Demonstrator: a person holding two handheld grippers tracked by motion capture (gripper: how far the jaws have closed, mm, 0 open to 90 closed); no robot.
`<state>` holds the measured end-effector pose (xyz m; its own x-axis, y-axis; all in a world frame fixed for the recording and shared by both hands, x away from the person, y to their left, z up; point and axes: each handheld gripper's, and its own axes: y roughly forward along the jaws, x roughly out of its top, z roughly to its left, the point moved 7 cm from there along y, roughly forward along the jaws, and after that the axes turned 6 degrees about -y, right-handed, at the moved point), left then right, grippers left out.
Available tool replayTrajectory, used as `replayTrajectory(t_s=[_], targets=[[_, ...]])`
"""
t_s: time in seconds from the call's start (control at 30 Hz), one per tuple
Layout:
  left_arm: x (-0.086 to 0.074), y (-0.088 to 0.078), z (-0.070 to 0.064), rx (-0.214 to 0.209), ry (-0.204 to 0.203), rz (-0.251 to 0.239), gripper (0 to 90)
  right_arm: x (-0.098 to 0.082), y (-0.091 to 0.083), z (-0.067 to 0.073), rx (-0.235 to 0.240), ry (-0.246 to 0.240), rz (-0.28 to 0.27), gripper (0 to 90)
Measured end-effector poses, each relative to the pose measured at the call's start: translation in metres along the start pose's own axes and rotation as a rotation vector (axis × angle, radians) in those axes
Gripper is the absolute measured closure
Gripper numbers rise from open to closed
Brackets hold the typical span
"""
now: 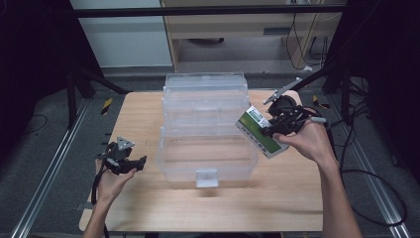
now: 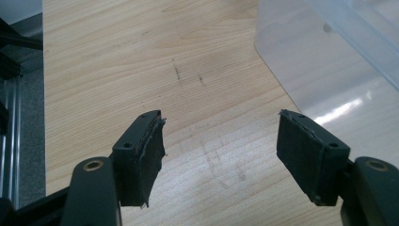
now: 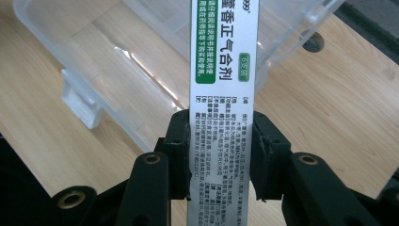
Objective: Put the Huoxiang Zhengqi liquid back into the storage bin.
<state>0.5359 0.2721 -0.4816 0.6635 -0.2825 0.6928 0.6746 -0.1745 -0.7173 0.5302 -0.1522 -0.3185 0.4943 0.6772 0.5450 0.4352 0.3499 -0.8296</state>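
A: Start at the right gripper (image 3: 220, 155). What has it got?

B: Its jaws are clamped on the narrow sides of a flat white cardboard medicine box with green printed panels (image 3: 221, 94). In the high view the same box (image 1: 261, 133) hangs tilted in the air at the right edge of the clear plastic storage bin with the front latch (image 1: 205, 134), partly over its rim.

A: So the pick-up is done?

B: I'd judge so. The box is off the light wooden desk (image 1: 148, 208) and held firmly. What seems left is carrying it over the bin's open top, lowering it in and letting go. I see nothing inside the bin so far, though its clear walls make that hard to be sure of.

A: And the left gripper (image 2: 221, 146)?

B: Jaws spread wide with nothing between them, just bare desk (image 2: 117, 61) beneath. In the high view it (image 1: 128, 161) sits low at the bin's left side, near but apart from the wall (image 2: 329, 70).
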Motion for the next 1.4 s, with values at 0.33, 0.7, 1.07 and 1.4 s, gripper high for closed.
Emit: replayTrajectory(t_s=[0.33, 0.7, 1.07, 1.4], targets=[[-0.001, 0.001, 0.001, 0.001, -0.006, 0.003, 31.6, 0.014, 0.007, 0.009, 0.048, -0.060, -0.015, 64.2], [-0.002, 0.001, 0.004, 0.005, -0.012, 0.005, 31.6, 0.032, 0.019, 0.017, 0.100, -0.159, -0.042, 64.2], [-0.002, 0.001, 0.005, 0.005, -0.013, 0.005, 31.6, 0.042, 0.035, 0.025, 0.138, -0.242, -0.011, 64.2], [-0.003, 0.002, 0.006, 0.007, -0.013, 0.012, 31.5, 0.044, 0.044, 0.029, 0.211, -0.332, 0.000, 64.2]])
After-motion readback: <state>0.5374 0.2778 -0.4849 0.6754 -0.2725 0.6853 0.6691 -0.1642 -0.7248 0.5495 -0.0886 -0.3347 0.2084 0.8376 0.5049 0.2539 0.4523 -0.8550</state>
